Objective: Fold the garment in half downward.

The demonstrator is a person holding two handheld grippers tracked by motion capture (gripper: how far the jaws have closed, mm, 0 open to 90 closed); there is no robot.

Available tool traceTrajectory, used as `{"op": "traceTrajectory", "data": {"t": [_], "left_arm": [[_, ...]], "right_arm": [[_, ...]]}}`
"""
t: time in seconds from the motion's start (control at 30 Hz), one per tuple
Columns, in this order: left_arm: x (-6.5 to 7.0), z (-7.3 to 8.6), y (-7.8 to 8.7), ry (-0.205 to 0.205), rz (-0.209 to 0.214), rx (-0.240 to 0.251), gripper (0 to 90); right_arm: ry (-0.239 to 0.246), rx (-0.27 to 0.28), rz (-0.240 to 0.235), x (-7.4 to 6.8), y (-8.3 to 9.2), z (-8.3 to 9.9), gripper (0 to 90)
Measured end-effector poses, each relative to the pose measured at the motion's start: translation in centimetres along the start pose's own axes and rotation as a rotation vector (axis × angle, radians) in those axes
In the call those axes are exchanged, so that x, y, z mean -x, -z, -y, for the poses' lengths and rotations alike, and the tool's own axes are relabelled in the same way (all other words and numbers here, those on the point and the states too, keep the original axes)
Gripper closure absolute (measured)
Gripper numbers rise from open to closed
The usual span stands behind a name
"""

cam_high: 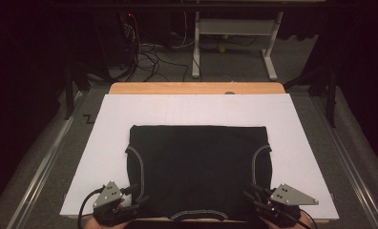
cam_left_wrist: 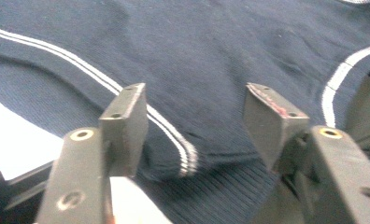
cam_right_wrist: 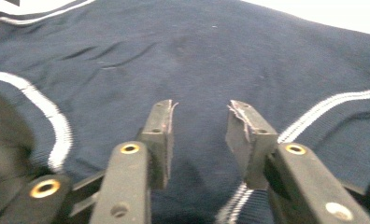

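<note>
On the white sheet [cam_high: 187, 107] that covers the wooden table [cam_high: 196, 88] lies a dark navy knitted garment [cam_high: 196, 167], folded into a broad block with its neckline at the near edge. From the high view it reads as almost black, with pale piping curving at each side. Up close, the left gripper view shows the cloth as blue ribbed knit [cam_left_wrist: 211, 56] crossed by a double white stripe [cam_left_wrist: 174, 135], and the right gripper view shows fine creases in the fabric [cam_right_wrist: 197, 60] and another white stripe [cam_right_wrist: 328, 105].

At the near left corner the left gripper [cam_high: 135, 199] has its jaws parted over the fabric, pads clear of it. At the near right corner, the right gripper [cam_high: 252, 196] likewise stands open above the cloth, gripping nothing. Each carries a grey three-cornered plate. Beyond the table is grey carpet [cam_high: 235, 67] with loose cables.
</note>
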State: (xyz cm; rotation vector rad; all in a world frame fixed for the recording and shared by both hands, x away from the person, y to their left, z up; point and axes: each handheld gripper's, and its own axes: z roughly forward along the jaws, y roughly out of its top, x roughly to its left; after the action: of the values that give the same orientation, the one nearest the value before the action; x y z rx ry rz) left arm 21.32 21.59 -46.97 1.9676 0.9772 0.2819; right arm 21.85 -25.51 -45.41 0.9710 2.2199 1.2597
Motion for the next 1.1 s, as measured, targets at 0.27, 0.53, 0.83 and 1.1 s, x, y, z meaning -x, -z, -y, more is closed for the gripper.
{"op": "traceTrajectory", "data": {"t": [0.27,0.53,0.83,1.1], "left_arm": [[-1.8,-0.1,-0.1,0.010,-0.041,0.021,27.3],[-4.2,-0.7,-0.1,0.023,-0.108,0.034,13.1],[-5.8,-1.2,-0.1,0.049,-0.107,0.053,1.8],[-6.2,-2.0,-0.2,0.051,-0.105,0.055,0.0]], "right_arm": [[-0.060,0.019,0.090,1.7,-0.5,0.3,46.1],[-0.113,0.046,0.147,3.5,-0.8,0.4,33.1],[-0.131,0.064,0.196,5.0,-1.2,0.1,15.4],[-0.167,0.082,0.238,6.4,-1.3,-0.4,0.1]]}}
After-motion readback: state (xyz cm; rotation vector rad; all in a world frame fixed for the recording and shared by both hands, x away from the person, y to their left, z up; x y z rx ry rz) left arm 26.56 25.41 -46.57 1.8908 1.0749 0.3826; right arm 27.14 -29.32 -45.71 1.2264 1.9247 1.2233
